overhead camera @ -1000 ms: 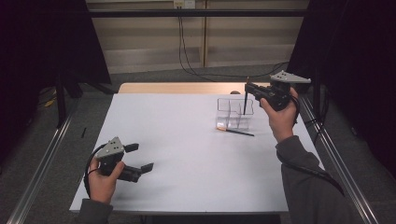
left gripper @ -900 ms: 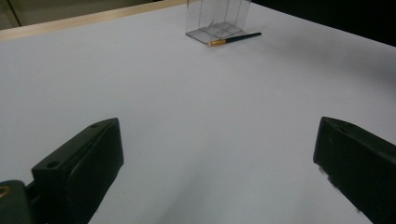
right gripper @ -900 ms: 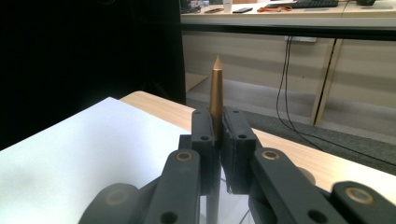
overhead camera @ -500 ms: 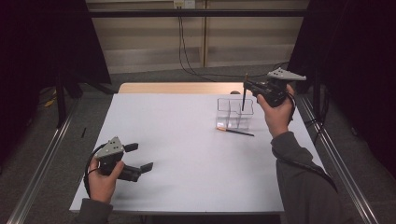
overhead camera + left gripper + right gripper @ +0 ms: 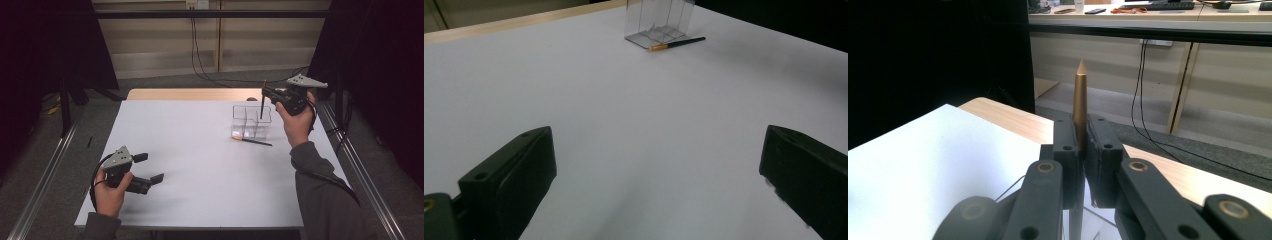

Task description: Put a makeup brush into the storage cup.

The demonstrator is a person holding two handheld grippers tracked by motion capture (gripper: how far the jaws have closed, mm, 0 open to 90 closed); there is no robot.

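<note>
Right gripper (image 5: 266, 93) pinching brush (image 5: 262, 102) upright over clear holder (image 5: 251, 121). Lower straight into compartment, then release; left gripper (image 5: 150, 167) spread, idle at 7 o'clock on surface (image 5: 200, 150).

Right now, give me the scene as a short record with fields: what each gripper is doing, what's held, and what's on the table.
right gripper: shut on a brush, held upright above the clear box
held brush: gold pointed end up, dark shaft hanging down between the jaws
clear box: transparent, divided into compartments, far right part of the table
second brush: lying flat on the table just in front of the box
left gripper: open, holding nothing, low over the near left of the table
table: white top
</note>
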